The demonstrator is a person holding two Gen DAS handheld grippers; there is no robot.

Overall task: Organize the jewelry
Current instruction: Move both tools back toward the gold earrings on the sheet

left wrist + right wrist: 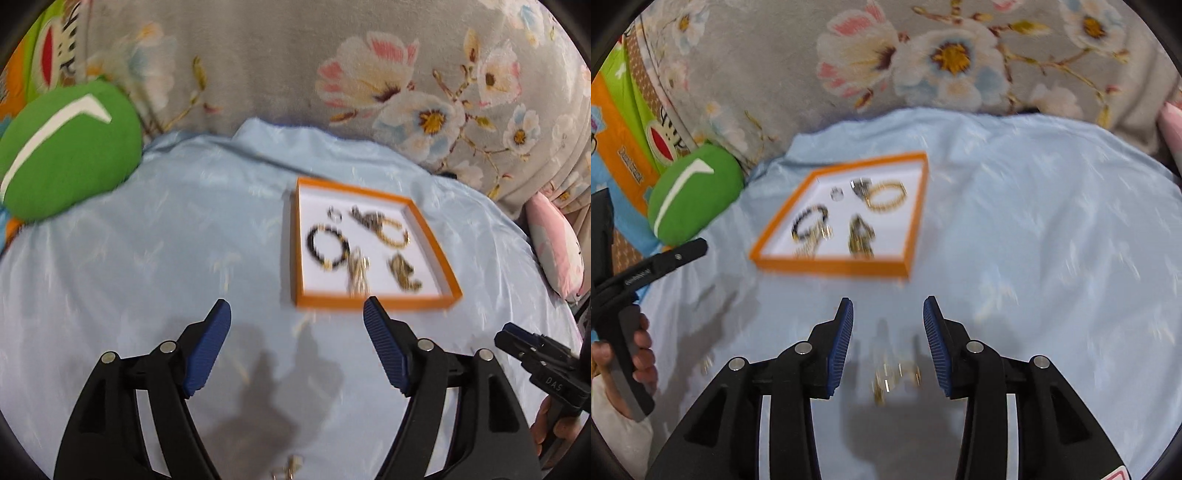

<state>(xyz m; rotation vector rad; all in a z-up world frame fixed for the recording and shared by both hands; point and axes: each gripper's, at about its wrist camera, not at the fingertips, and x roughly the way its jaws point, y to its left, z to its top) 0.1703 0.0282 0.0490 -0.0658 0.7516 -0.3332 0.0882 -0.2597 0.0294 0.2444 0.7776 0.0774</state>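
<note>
We see the orange tray (375, 303) on the blue sheet (184, 229), holding a black bead bracelet (328, 245), gold bangle (394, 233), small ring (335, 214), blurred chains. Left gripper (297, 314) and right gripper (888, 308) near the tray's front edge, jaws apart, empty. Loose gold piece (892, 376) just before the tray; orientation unreadable.

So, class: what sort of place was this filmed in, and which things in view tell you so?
Probably a bedroom, on a bed: a wrinkled light-blue sheet as the work surface, a floral blanket bunched behind it, and a green cushion beside the orange jewelry tray.
</note>
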